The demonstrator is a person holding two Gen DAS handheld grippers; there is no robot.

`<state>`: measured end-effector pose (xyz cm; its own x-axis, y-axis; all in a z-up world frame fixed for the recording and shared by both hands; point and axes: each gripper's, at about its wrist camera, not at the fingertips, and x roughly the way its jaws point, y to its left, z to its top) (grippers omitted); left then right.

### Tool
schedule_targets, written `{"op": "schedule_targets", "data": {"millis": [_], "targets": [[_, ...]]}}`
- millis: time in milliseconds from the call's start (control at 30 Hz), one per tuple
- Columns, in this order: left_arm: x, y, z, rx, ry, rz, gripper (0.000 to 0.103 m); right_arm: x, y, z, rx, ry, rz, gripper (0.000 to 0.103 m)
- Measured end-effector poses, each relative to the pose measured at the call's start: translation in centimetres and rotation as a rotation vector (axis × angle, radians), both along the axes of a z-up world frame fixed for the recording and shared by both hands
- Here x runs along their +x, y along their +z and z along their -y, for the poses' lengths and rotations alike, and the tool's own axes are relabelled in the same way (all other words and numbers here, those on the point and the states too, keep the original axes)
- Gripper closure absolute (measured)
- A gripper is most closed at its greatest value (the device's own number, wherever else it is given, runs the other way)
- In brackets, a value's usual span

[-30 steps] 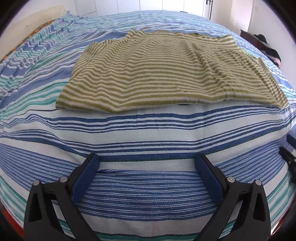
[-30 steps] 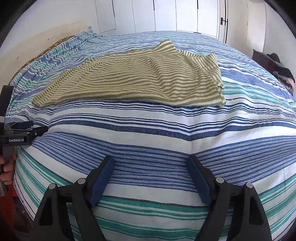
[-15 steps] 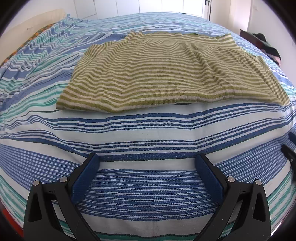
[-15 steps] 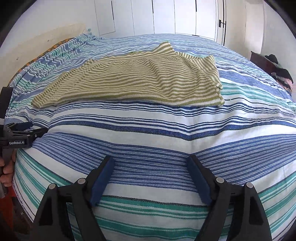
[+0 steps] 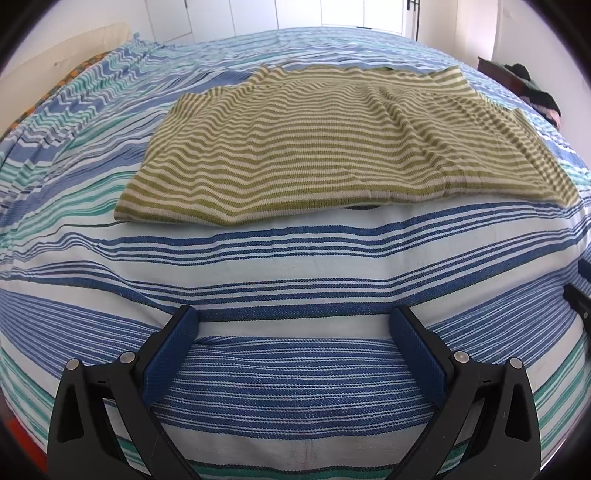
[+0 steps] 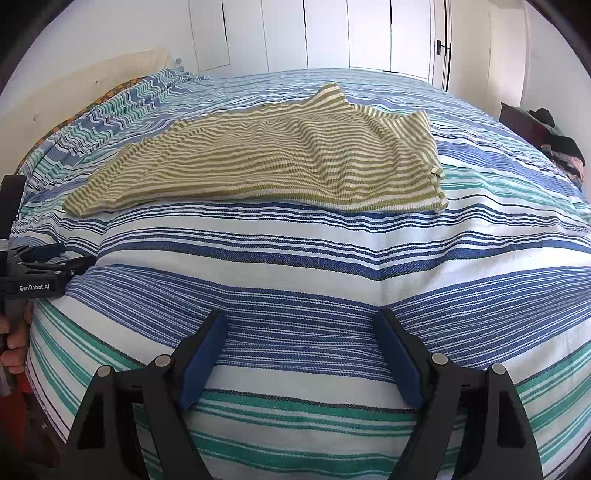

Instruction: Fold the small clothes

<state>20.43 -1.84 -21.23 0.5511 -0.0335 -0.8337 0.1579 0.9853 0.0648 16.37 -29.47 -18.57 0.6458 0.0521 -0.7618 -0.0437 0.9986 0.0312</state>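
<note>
While both tools hang over the near part of the bed (image 5: 295, 266), I see nothing between their fingers but striped bedspread. My left tool (image 5: 295, 325) is released, its blue pads (image 5: 170, 354) spread wide at the bottom of the left view, clear of the shirt (image 5: 332, 147). My right tool (image 6: 301, 328) is released too, jaws wide apart and empty at the bottom of the right view. That green-and-cream striped shirt lies flat on the bedspread in the upper middle of both views, well apart from either tool. In the left view its near hem runs from left of centre toward the right edge, with a slight wrinkle down the right half. In the right view the shirt (image 6: 280, 162) slants from lower left up to a pointed corner near the top centre, and its right edge is folded over with a small bunched spot. At the left edge of the right view I see the left tool (image 6: 55, 254) from the side, gripped by a hand (image 6: 14, 339) below it. White cupboard doors (image 6: 332, 33) stand behind the bed, and dark clothes (image 6: 557, 144) are heaped at the far right.
</note>
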Motion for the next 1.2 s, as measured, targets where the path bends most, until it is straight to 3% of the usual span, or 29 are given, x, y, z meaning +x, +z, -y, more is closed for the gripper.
{"op": "schedule_targets", "data": {"millis": [200,267,400,533,667,767,800,833,867,900,1033,1100,1200], "targets": [[0.1,0.7,-0.3,-0.022,-0.004,-0.036,0.001,0.0,0.1,0.0,0.010,0.001,0.010,0.021],[0.6,2.2,-1.7,-0.104,0.001,-0.083,0.002,-0.1,0.1,0.0,0.015,0.004,0.013,0.021],[4.2,6.8,-8.5,-0.329,0.110,-0.032,0.003,-0.1,0.1,0.1,0.022,0.010,0.015,0.021],[12.0,6.2,-14.1,-0.488,0.181,-0.150,0.003,0.0,-0.1,-0.1,0.013,0.018,0.021,0.018],[17.1,2.5,-14.8,-0.437,0.183,-0.262,0.003,0.2,-0.2,-0.2,0.009,0.021,0.018,0.017],[18.3,1.9,-13.4,-0.445,0.149,-0.265,0.005,0.2,-0.2,-0.3,0.003,0.018,0.019,0.017],[18.5,2.1,-12.7,-0.472,0.114,-0.265,0.018,0.2,-0.3,-0.3,0.002,0.018,0.020,0.017],[18.7,2.2,-12.0,-0.499,0.077,-0.286,0.038,0.2,-0.3,-0.4,0.001,0.017,0.021,0.016],[19.1,1.9,-11.3,-0.506,0.057,-0.328,0.072,0.2,-0.3,-0.4,0.000,0.016,0.023,0.016],[19.4,1.6,-10.7,-0.471,0.058,-0.357,0.090,0.2,-0.4,-0.4,-0.001,0.016,0.024,0.015],[19.2,3.3,-10.0,-0.418,0.104,-0.329,0.095,0.3,-0.4,-0.4,0.004,0.019,0.020,0.014],[18.8,6.0,-8.6,-0.421,0.102,-0.283,0.095,0.4,-0.4,-0.4,0.009,0.020,0.017,0.014],[19.1,10.8,-3.3,-0.394,0.021,-0.232,0.095,0.4,-0.3,-0.4,0.012,0.023,0.015,0.013]]}}
